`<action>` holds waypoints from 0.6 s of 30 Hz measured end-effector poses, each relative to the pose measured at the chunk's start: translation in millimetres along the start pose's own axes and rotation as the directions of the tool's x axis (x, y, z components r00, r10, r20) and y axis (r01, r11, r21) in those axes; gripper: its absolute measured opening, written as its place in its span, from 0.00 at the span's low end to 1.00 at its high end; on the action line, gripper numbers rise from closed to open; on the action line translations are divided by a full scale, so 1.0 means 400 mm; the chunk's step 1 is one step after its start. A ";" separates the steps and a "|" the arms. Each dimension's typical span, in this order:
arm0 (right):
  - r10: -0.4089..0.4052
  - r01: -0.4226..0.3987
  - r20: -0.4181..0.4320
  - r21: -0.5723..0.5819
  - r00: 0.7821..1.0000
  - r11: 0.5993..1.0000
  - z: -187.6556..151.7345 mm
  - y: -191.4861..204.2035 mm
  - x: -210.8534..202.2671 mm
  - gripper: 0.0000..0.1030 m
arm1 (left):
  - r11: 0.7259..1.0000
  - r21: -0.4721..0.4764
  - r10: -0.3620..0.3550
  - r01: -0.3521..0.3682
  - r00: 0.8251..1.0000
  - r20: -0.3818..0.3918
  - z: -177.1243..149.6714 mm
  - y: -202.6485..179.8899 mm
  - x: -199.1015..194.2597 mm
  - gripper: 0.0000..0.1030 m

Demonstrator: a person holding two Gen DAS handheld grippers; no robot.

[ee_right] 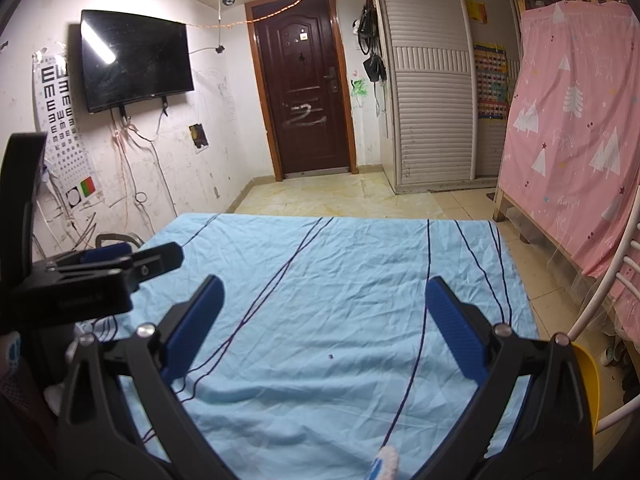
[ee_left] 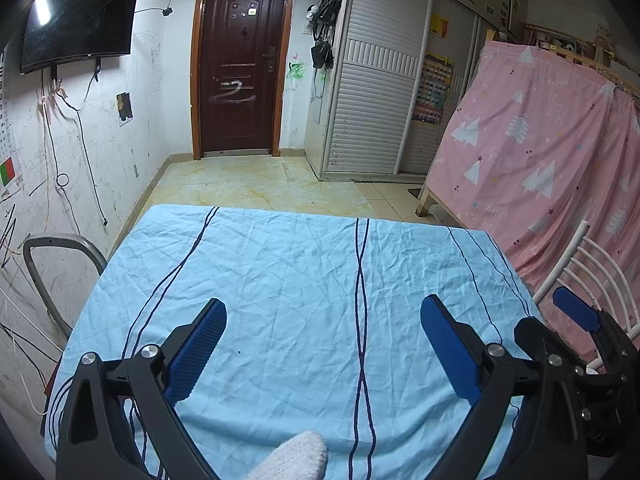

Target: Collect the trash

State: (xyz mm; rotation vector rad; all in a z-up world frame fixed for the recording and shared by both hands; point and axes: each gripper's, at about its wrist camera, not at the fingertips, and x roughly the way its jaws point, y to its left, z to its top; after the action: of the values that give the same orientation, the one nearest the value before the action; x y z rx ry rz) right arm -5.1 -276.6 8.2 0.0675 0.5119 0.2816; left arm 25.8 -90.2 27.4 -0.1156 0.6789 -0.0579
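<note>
My left gripper (ee_left: 324,308) is open and empty above a table covered with a light blue cloth (ee_left: 288,280). My right gripper (ee_right: 324,288) is open and empty above the same cloth (ee_right: 340,280). The right gripper shows at the right edge of the left wrist view (ee_left: 576,312); the left gripper shows at the left of the right wrist view (ee_right: 120,256). No trash item is visible on the cloth apart from a tiny dark speck (ee_right: 331,356). A white gloved fingertip (ee_left: 296,456) shows at the bottom of the left wrist view.
A grey chair back (ee_left: 52,256) stands left of the table and a white metal chair (ee_left: 580,268) right of it. A yellow object (ee_right: 588,376) sits by the right chair. A pink-curtained bed frame (ee_right: 572,140), wardrobe (ee_right: 432,92) and brown door (ee_right: 304,84) stand beyond.
</note>
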 end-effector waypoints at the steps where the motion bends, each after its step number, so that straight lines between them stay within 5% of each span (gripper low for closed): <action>1: 0.001 -0.001 0.000 0.000 1.000 1.000 0.000 0.000 0.000 0.94 | 1.000 -0.001 -0.001 0.001 1.000 -0.001 0.000 0.000 0.000 0.86; 18: 0.000 0.000 -0.004 -0.005 1.000 1.000 -0.004 0.003 -0.002 0.94 | 1.000 -0.005 0.009 -0.009 1.000 -0.003 -0.005 0.003 0.003 0.86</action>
State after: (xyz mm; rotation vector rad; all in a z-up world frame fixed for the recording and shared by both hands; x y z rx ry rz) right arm -6.7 -275.7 7.2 0.0622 0.5148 0.2826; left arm 25.6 -89.2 24.9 -0.1179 0.6824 -0.0480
